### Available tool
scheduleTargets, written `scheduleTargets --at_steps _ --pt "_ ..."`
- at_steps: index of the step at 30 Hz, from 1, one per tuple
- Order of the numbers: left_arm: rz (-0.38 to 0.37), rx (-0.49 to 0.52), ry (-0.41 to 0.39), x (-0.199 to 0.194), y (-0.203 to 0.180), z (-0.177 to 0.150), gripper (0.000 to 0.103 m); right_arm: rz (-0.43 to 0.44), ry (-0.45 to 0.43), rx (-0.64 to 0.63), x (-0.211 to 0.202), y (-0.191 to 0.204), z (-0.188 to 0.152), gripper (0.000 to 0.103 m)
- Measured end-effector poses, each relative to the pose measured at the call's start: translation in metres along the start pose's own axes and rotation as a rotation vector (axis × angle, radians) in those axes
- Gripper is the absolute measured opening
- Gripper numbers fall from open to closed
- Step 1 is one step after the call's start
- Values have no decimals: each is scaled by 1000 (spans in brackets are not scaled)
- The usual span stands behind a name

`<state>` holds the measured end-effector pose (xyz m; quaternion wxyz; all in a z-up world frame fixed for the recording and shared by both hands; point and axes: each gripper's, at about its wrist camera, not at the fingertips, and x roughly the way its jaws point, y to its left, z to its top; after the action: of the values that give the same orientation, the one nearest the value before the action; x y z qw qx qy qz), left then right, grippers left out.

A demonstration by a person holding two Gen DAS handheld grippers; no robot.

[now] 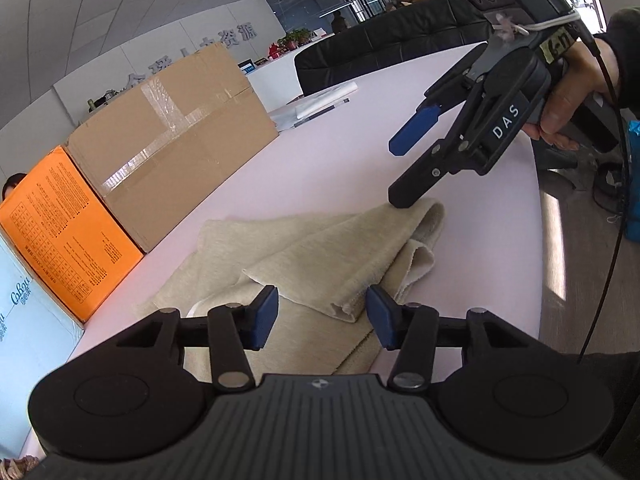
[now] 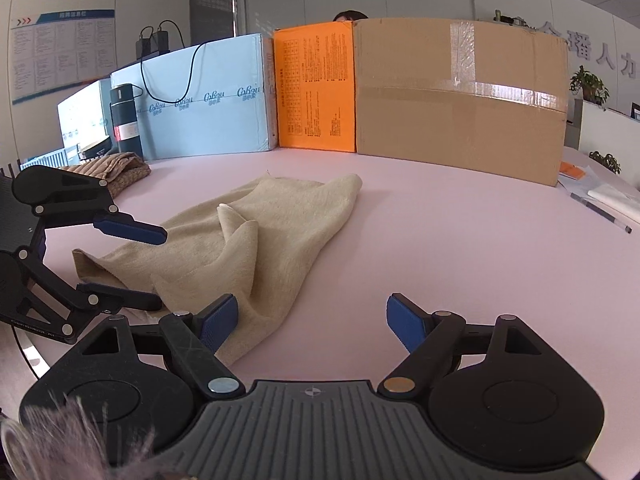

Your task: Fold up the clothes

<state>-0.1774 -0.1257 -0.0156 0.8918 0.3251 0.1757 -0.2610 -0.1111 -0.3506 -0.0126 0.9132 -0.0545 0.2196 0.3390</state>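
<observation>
While both jaws stand spread, knitted beige cloth (image 2: 256, 240) lies rumpled on pink table (image 2: 440, 260).

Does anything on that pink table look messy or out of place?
Only the beige cloth: it lies crumpled and half-folded, one corner sticking up, edges uneven. The boxes behind it stand neatly in a row.

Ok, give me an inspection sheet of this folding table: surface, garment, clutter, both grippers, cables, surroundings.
Surface: pale pink table, bare around the cloth.
Job's things: beige garment lying crumpled, partly folded.
Clutter: brown cardboard box, orange box, light blue box, dark flask, pen, papers, brown cloth.
Grippers: left gripper open, a garment fold between the pads; right gripper open, empty.
Cables: black cable over the blue box.
Surroundings: office, black chairs, potted plants.
</observation>
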Motion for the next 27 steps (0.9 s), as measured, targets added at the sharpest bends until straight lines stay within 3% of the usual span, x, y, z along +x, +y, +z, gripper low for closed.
scheduleTargets --at_steps 4,6,10,14,20,27 --pt "-15 71 12 8 -4 5 34 4 -10 68 3 -11 -9 87" --pt "-34 90 0 7 -7 4 3 8 -19 104 5 -18 -13 87" --pt "-7 111 -78 -3 -12 1 3 19 -56 182 0 -28 -19 87" --pt "65 23 -148 -23 1 -1 3 26 -86 203 -2 -31 -16 87" --pt "122 -18 -97 -56 13 -28 3 55 -107 176 -5 -22 -6 89" --pt "96 -22 -26 -77 -1 -60 3 71 -110 116 3 -9 12 89"
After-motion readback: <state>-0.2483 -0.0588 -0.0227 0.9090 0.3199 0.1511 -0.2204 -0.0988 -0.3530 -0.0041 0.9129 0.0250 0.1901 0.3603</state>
